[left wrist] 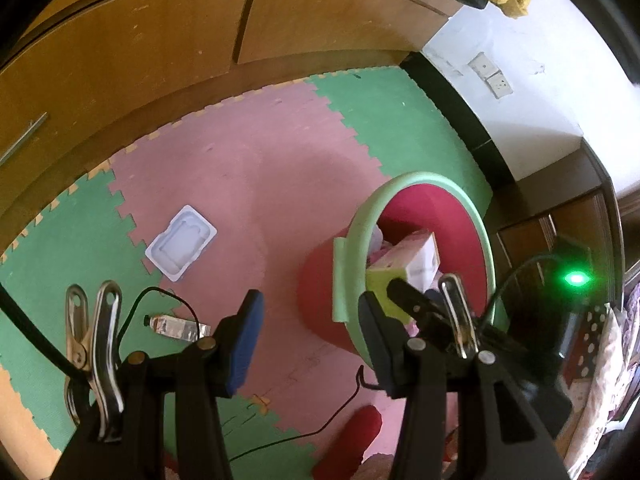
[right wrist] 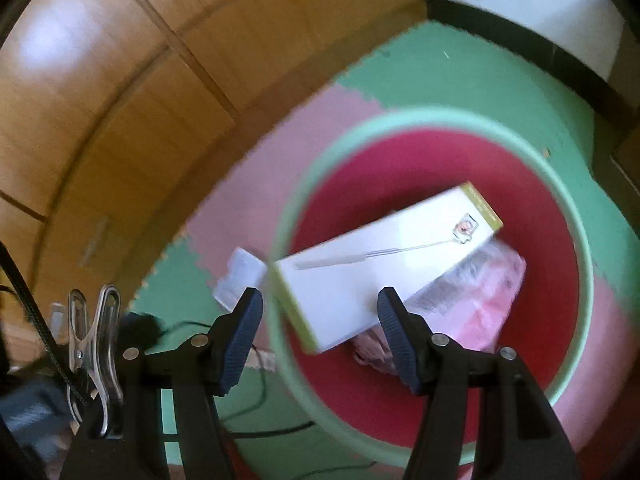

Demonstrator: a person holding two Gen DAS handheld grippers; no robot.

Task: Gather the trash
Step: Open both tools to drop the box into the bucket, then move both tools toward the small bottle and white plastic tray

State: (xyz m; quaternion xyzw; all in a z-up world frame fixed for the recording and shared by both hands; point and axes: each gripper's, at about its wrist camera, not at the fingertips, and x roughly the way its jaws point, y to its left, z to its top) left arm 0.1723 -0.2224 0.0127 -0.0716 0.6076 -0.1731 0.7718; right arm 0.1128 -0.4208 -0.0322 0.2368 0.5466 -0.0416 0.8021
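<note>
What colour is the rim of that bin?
Pale mint green, around a red bin; the rim shows best in the right wrist view.

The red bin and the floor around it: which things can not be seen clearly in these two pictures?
- Left wrist view: the right gripper covers part of the bin contents.
- Right wrist view: motion blur hides the print on the white box.
- Bottle label: too small.

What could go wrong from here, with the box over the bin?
1. The white box lies tilted on the bin rim, with one end past it; it could tip out.
2. Black cables trail across the mat beside the bin and could snag either hand-held gripper.
3. The plastic tray and bottle are still on the mat; the clear bottle is easy to miss.
</note>
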